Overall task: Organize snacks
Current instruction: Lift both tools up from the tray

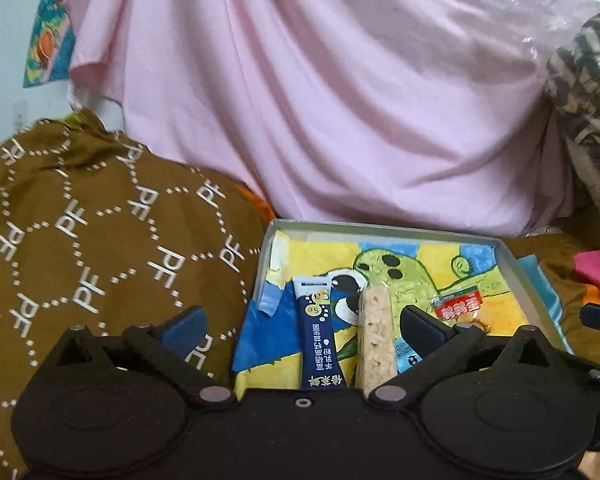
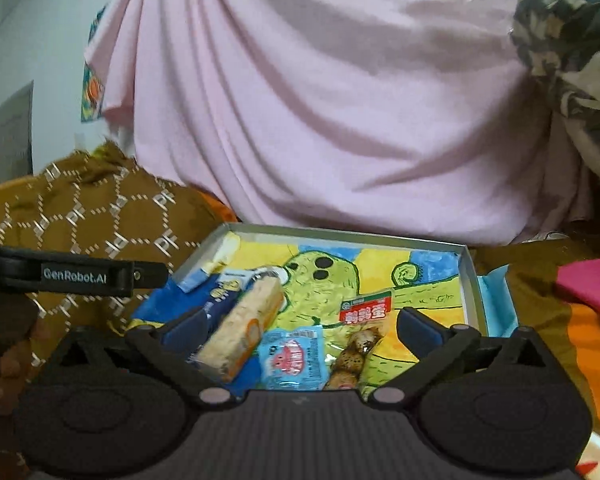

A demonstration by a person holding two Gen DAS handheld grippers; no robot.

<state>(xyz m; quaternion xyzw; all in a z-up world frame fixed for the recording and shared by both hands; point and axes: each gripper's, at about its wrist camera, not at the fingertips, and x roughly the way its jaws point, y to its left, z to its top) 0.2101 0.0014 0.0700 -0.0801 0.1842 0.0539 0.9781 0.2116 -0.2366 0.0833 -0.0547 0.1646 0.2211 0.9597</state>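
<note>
Behind the tray (image 1: pixel 512 268), pink cloth (image 1: pixel 320 100) drapes over brown fabric (image 1: pixel 80 220).

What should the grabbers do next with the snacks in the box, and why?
Probably draw both back to fetch another snack. The left gripper and right gripper are wide open and hold nothing, while the navy stick packet, rice bar, light blue packet and red-label packet already lie inside the tray.
</note>
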